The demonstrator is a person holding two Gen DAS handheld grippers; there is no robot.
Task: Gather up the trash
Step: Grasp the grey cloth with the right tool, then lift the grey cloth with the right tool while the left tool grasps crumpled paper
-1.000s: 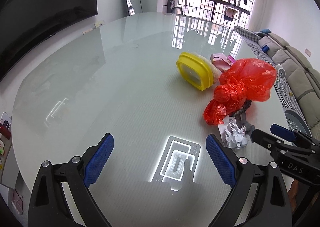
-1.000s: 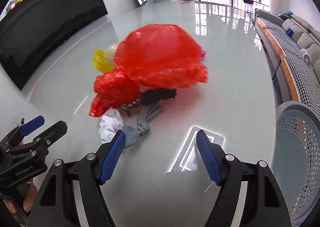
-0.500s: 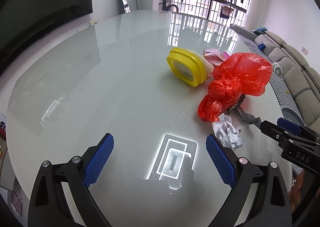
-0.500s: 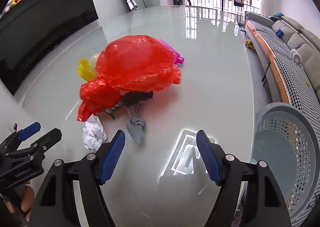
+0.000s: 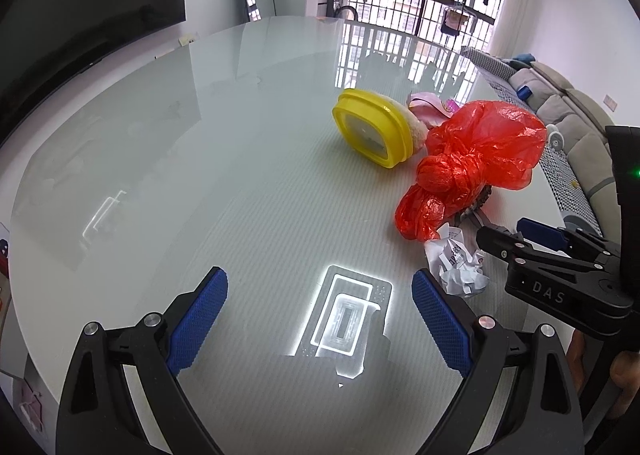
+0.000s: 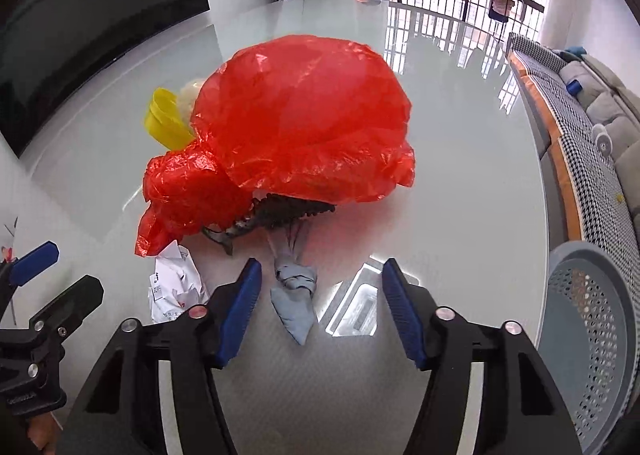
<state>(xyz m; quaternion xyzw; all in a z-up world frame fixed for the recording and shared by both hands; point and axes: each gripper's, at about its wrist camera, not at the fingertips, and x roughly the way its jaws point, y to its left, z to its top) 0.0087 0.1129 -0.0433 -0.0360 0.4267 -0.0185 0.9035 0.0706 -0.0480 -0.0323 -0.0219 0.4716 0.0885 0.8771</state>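
Grey knotted rag (image 6: 294, 295) lies on the table (image 6: 460, 183) between my closing, still-untouching right gripper (image 6: 320, 311), left gripper (image 5: 320, 319) spread empty; it may, I think, snag the red bag (image 6: 304, 119) above.

Trash in a heap on my glass table (image 5: 168, 159): big red plastic bag (image 6: 304, 123), puffed & crinkled, knotted lump at its near-left end. Yellow tub (image 5: 372, 131) tipped on its side just behind it, far left. Dark comb-like thing (image 6: 288, 211) pokes out from under bag's near edge. Crumpled white paper (image 6: 174, 287) near left, touching bag's tail. Grey knotted rag (image 6: 294, 291) flat on glass, nearest me
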